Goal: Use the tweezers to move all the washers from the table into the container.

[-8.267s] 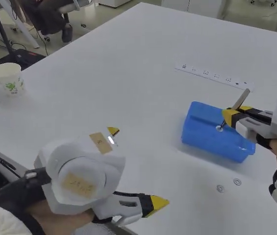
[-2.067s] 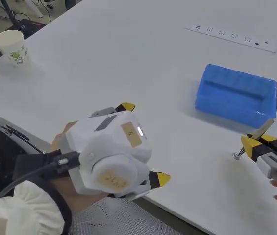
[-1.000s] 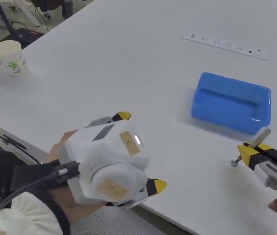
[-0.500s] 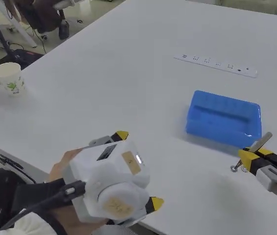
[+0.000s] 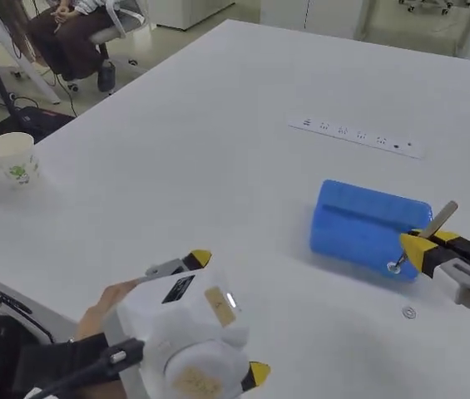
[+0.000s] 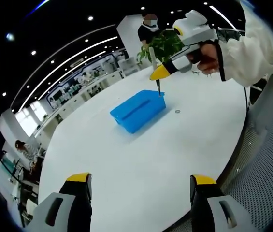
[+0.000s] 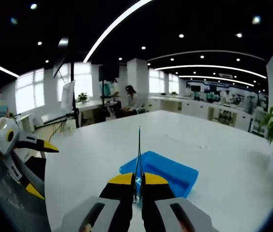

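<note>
A blue container sits on the white table. My right gripper is shut on a pair of metal tweezers. Their tip hangs at the container's near right corner, and a small washer appears to be pinched in it. One more washer lies on the table in front of the container. My left gripper is open and holds nothing, low near the table's front edge. The left gripper view shows its jaws apart, with the container and the tweezers ahead. The right gripper view shows the tweezers over the container.
A white power strip lies beyond the container. A paper cup stands at the far left of the table. A person sits on a chair beyond the table's left corner. A mesh chair seat is by the table's front edge.
My right gripper has carried the tweezers from the table in front of the container up to its near right corner. The left gripper has stayed open near the front edge.
</note>
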`<state>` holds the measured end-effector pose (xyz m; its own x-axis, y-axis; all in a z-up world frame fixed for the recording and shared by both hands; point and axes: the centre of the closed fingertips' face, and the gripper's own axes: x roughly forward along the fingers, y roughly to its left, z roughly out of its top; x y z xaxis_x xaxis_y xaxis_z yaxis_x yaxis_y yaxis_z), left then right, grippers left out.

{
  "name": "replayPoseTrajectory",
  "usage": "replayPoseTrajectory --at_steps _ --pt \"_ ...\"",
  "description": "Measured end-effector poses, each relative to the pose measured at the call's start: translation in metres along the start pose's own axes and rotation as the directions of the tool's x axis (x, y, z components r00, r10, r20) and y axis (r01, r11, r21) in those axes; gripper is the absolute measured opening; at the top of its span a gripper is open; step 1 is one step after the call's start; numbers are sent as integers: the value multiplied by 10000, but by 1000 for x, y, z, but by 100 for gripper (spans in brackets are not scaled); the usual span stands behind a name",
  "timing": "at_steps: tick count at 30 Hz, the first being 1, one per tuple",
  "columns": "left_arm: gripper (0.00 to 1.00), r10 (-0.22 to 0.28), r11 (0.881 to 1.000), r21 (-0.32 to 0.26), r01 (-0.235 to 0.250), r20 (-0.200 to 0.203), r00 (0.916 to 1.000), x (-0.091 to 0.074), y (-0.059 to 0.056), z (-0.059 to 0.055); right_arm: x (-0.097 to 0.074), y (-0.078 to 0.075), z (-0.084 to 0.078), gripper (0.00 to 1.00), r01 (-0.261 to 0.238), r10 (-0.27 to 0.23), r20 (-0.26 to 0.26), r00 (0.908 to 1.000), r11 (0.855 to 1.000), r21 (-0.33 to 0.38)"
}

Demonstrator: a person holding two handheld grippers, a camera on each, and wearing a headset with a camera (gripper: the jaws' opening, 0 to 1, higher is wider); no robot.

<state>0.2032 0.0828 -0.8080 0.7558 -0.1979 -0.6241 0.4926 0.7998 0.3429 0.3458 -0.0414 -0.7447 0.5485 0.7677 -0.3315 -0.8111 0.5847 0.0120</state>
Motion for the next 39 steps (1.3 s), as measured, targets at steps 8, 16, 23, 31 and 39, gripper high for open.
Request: replayPoseTrajectory --at_steps 8,16,23,31,39 --pt "86 83 10000 -46 -83 -63 9999 -1 2 -2 8 -8 9 1 -3 4 110 9999 9999 -150" --pt "86 17 10000 -9 -17 -198 9998 -1 1 -4 21 -22 13 1 136 -133 171 9998 9998 -176" --pt "87 -57 10000 -40 56 -169 9998 0 -1 -3 37 -33 6 1 334 -336 199 9992 9994 131" --pt "87 -19 10000 -43 18 -313 9995 1 0 -6 54 -39 -7 1 393 -393 -109 9992 9992 -35" --pt "87 -47 9999 -124 44 -225 9997 2 -1 -4 65 -41 -29 2 408 -415 -441 9982 9990 -159"
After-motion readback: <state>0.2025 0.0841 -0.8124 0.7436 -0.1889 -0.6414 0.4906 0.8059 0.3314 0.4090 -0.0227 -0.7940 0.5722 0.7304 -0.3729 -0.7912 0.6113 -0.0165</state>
